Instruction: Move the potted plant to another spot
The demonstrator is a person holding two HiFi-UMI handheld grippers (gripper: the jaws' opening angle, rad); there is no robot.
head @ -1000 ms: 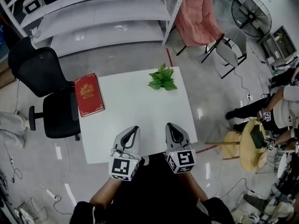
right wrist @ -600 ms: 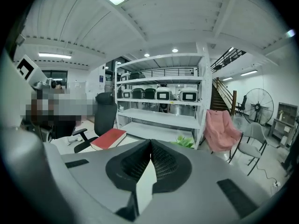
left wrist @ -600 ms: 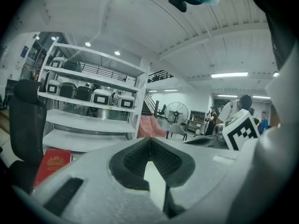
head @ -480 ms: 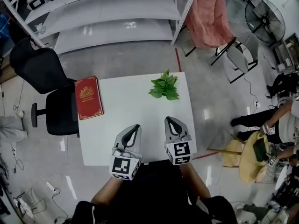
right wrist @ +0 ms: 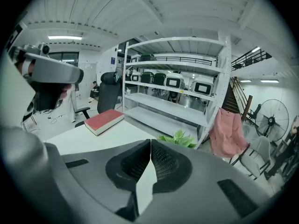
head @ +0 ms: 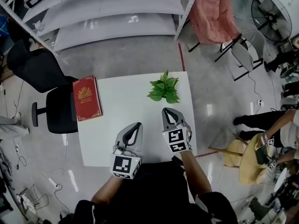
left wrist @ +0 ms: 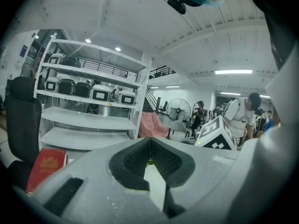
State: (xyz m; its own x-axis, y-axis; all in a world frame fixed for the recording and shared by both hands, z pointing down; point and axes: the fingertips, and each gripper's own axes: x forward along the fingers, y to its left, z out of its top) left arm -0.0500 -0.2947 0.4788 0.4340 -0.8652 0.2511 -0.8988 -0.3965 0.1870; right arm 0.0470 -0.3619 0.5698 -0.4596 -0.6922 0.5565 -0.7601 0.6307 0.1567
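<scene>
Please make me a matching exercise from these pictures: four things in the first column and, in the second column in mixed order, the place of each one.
Things
1. potted plant
2. red book
3. right gripper
4. black chair

Places
A. on the floor, left of the table
B. on the table, at its left edge
C. on the table, near its far right corner
D. over the table, on the near side of the plant

Pairs: 1-C; 2-B; 3-D; 4-A
</scene>
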